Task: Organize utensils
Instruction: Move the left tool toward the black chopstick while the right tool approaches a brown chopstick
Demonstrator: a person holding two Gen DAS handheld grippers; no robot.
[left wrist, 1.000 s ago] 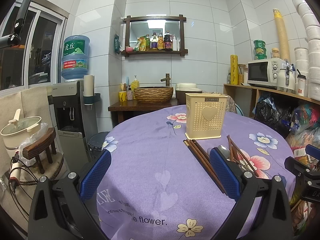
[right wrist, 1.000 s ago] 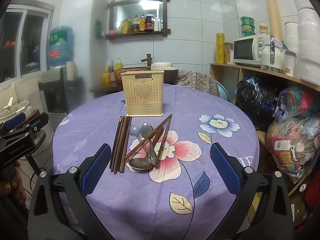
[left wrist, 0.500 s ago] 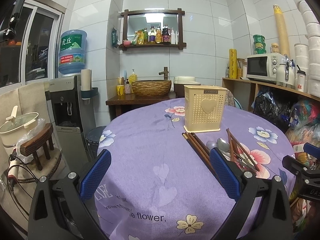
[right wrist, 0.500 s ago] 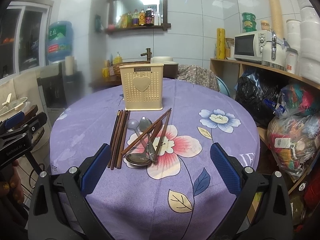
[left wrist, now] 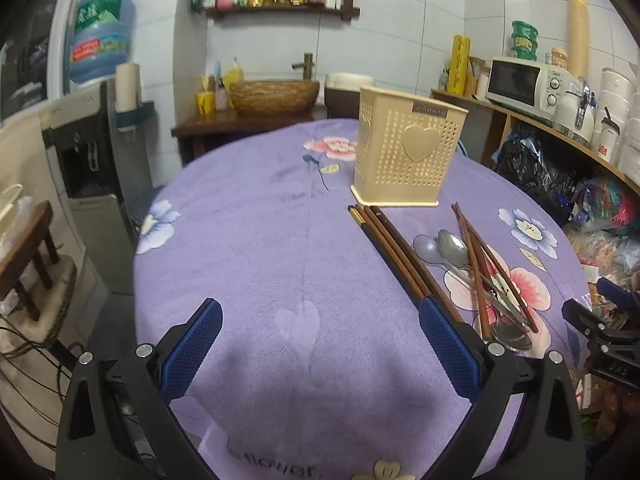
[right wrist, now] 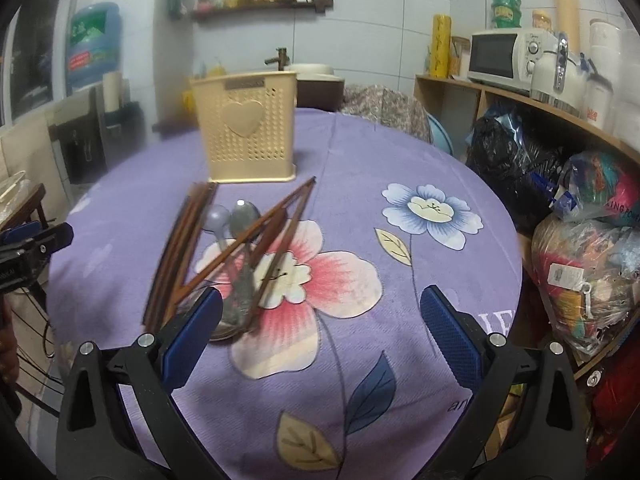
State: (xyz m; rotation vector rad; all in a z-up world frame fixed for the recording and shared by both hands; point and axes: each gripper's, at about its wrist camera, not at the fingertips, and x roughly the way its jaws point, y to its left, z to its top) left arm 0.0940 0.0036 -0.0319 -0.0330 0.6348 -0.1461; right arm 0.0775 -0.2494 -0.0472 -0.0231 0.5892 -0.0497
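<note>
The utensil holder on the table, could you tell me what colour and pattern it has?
The utensil holder is cream, perforated with small holes, with a raised heart; clearest in the left wrist view.

Brown chopsticks [left wrist: 396, 252] and steel spoons [left wrist: 452, 246] lie before the upright cream holder [left wrist: 408, 152].

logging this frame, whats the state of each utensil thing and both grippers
left gripper: open, empty, above the cloth
right gripper: open, empty
utensil holder: upright, contents not visible
bundled chopsticks: lying flat on the cloth
crossed chopsticks: lying over the spoons
spoons: lying flat
</note>
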